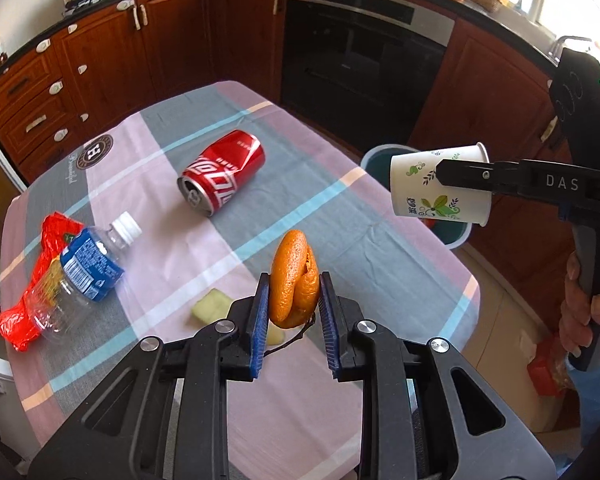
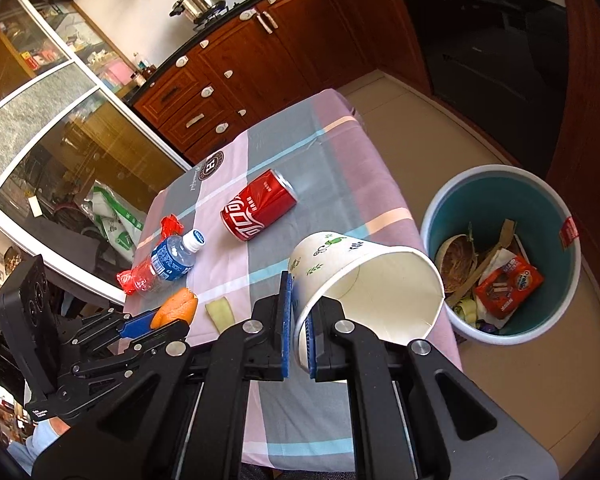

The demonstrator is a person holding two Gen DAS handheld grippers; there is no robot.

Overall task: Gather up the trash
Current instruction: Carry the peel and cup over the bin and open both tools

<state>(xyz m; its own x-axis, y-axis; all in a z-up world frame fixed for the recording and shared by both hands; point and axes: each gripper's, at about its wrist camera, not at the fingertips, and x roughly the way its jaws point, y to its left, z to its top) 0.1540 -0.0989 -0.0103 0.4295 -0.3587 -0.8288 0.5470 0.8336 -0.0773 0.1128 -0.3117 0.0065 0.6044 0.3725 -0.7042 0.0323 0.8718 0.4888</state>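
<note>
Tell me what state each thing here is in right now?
Left claw: shut on the orange peel.
Right claw: shut on the paper cup's wall, cup tipped sideways.
Cola can: opened, lying on its side.
Water bottle: capped, lying down.
Bin: open, partly filled.

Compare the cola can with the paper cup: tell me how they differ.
The cola can is red metal; the paper cup is white with green leaf prints. The can lies on the tablecloth, untouched; the cup is off it, its wall pinched in the right claw. Both are tipped sideways.
</note>
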